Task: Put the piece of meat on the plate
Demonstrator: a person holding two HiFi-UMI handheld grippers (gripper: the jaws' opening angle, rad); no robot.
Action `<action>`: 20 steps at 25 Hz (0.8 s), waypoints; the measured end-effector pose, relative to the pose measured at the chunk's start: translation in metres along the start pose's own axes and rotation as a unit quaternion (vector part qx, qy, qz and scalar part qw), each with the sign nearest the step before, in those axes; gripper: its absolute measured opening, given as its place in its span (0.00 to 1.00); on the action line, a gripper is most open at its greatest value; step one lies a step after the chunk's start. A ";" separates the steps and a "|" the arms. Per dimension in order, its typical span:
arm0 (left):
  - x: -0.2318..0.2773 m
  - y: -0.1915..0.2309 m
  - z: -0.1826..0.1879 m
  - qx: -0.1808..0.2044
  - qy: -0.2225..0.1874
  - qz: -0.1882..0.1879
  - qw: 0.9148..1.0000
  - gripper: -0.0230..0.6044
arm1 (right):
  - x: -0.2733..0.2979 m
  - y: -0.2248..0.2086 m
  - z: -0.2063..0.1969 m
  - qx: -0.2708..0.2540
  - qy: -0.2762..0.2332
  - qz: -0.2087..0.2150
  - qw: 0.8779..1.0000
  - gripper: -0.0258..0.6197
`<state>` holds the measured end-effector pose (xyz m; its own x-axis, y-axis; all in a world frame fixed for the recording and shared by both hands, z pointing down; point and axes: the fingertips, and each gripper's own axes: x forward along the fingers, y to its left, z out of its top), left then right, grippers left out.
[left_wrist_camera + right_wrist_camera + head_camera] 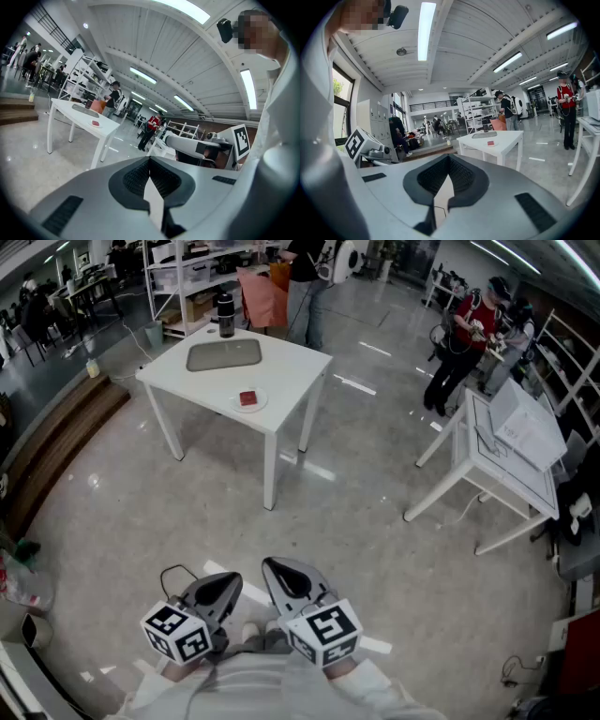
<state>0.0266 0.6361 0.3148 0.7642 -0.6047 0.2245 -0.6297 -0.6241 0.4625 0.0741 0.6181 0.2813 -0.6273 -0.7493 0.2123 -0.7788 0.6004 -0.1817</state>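
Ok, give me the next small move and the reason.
Probably step closer to the white table: the left gripper and right gripper are both shut, empty and far from it. The piece of meat already seems to lie on the plate there, so a closer check may be all that remains.

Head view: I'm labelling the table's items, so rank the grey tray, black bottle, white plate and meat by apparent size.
1. grey tray
2. black bottle and white plate: look about alike, unranked
3. meat, smallest
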 end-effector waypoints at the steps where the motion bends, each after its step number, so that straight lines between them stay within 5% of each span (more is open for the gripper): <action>1: 0.000 -0.001 0.000 0.001 0.002 0.000 1.000 0.05 | -0.001 0.000 0.000 0.002 0.000 -0.002 1.000 0.06; 14: 0.003 -0.002 -0.001 -0.013 0.005 -0.001 1.000 0.05 | 0.001 0.000 -0.005 -0.002 0.009 -0.004 1.000 0.06; 20: 0.007 -0.002 -0.003 -0.019 0.002 0.000 1.000 0.05 | 0.001 0.004 -0.006 0.019 0.004 0.033 0.999 0.06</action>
<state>0.0339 0.6348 0.3180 0.7650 -0.6022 0.2284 -0.6238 -0.6046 0.4952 0.0701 0.6212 0.2867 -0.6768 -0.7066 0.2063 -0.7354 0.6365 -0.2325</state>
